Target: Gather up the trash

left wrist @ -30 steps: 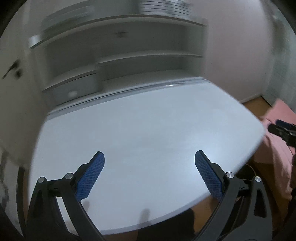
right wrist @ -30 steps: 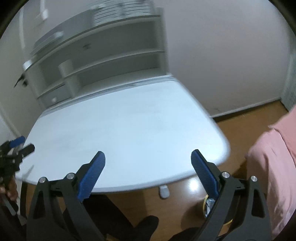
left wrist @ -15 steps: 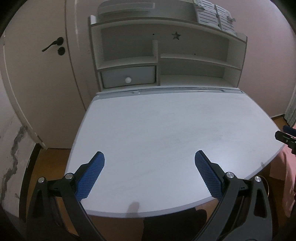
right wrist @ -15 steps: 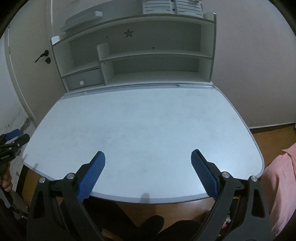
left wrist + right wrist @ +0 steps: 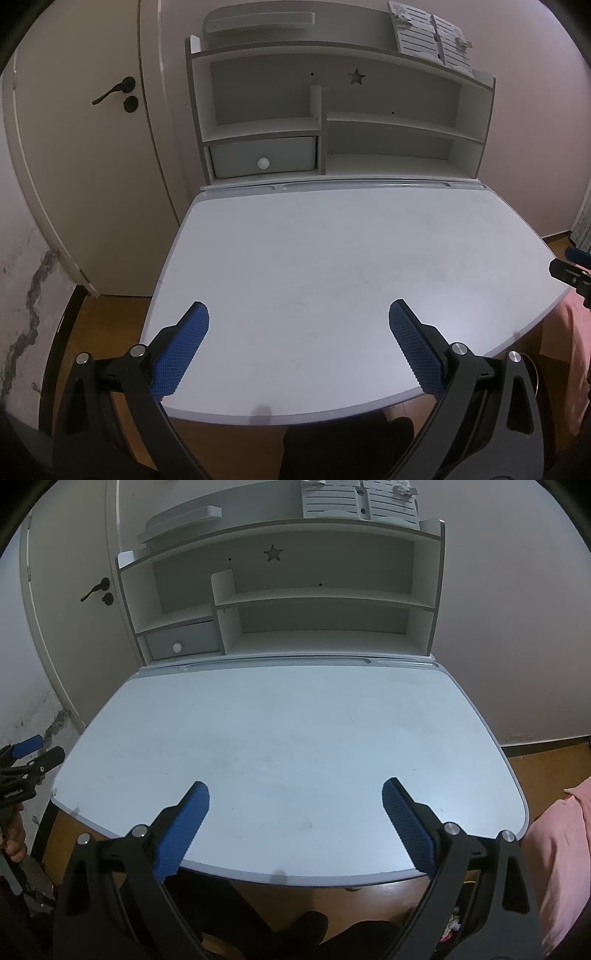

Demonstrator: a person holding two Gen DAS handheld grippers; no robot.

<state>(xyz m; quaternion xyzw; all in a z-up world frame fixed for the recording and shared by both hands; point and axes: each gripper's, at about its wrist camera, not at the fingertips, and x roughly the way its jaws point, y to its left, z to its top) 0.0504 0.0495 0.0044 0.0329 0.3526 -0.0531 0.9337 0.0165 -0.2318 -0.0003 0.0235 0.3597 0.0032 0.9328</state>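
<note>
You held the left gripper and right gripper, ribbed blue pads spread wide, above a smooth rounded white desk ahead.

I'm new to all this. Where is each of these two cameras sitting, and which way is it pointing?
Left wrist view: sits on the left claw, looking forward and down over the white desk toward the shelf unit and door; its own blue pads show, spread apart, and the right claw's tip at the right edge.
Right wrist view: sits on the right claw, facing the same desk from further right; its open pads show, and the left claw at the left edge.
Shared: desk, shelf unit, drawer, door.
</note>
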